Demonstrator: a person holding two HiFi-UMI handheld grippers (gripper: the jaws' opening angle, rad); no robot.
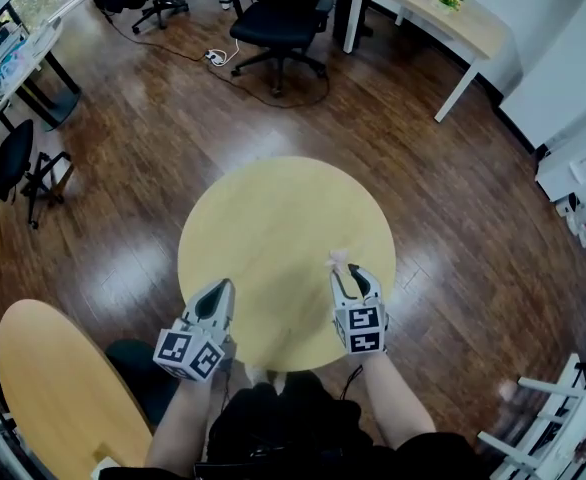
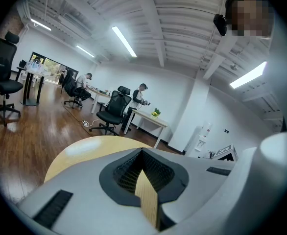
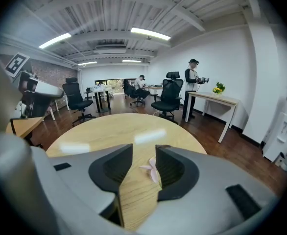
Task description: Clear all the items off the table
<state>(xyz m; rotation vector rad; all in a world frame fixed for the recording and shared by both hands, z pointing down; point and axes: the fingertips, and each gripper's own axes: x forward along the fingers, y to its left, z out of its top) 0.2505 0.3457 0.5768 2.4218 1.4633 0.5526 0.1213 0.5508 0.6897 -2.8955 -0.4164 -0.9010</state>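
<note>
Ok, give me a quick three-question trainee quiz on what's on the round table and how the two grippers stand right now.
1. True or false: the small pink petal-like scrap lies between the fingers of the left gripper.
2. Choose one. The fingers of the right gripper are: A) pressed shut on the scrap; B) apart, with the scrap lying between them; C) out of every view.
3. Short answer: what does the scrap rest on?

Key: 1 false, it lies between the right gripper's fingers. 2 B. 3 the round light wooden table.
</note>
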